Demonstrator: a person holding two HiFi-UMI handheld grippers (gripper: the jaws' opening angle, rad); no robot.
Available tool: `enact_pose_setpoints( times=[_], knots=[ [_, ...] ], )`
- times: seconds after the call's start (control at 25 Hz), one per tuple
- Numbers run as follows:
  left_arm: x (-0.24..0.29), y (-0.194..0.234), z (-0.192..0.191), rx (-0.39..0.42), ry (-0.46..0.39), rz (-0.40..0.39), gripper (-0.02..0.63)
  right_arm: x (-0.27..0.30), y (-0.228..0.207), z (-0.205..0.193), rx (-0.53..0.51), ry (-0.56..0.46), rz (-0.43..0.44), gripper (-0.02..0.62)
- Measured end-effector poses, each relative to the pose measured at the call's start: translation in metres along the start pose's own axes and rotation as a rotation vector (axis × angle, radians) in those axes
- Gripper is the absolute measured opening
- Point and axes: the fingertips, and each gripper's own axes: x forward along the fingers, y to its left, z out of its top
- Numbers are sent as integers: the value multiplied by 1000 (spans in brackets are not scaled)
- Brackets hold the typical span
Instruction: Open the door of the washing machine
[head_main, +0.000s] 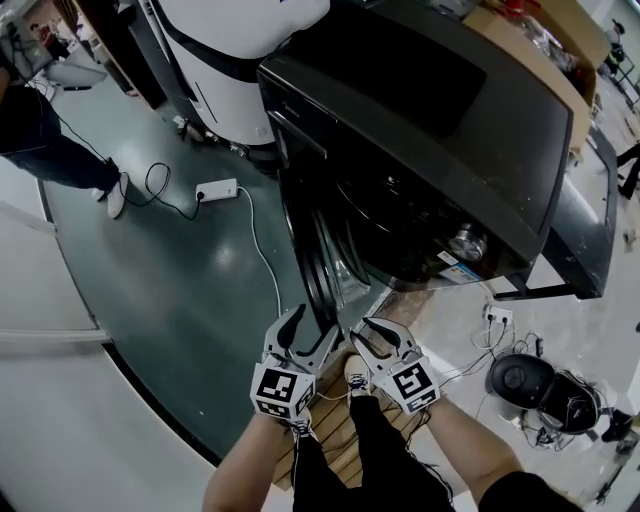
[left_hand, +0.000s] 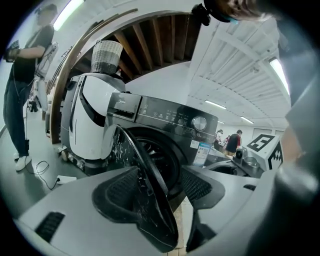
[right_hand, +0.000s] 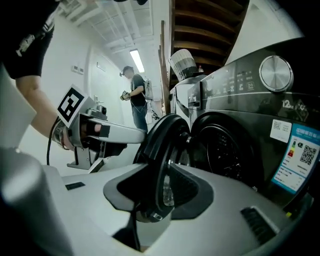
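A black front-loading washing machine (head_main: 420, 130) stands with its round door (head_main: 318, 270) swung out toward me, edge on. My left gripper (head_main: 305, 335) straddles the door's free rim (left_hand: 150, 200); its jaws stand apart, and a gap shows between the rim and the right-hand pad (left_hand: 200, 186). My right gripper (head_main: 372, 335) is close beside it. In the right gripper view the door rim (right_hand: 160, 165) also passes between that gripper's (right_hand: 160, 192) spread jaws without being squeezed. The drum opening (left_hand: 160, 155) is exposed behind the door.
A white machine (head_main: 235, 60) stands left of the washer. A power strip (head_main: 217, 189) with its cable lies on the green floor. A person (head_main: 50, 150) stands far left. A black round device (head_main: 520, 380) with tangled cables sits at right. A wooden pallet (head_main: 335, 425) is underfoot.
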Motion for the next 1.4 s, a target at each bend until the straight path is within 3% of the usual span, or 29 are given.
enact_pose_setpoints(
  times=[0.64, 1.4],
  knots=[
    [-55, 83, -4, -37, -4, 176, 272, 7, -26, 23, 119, -66, -125, 133],
    [-91, 151, 1, -24, 41, 205, 272, -7, -24, 54, 170, -132, -292, 133]
  ],
)
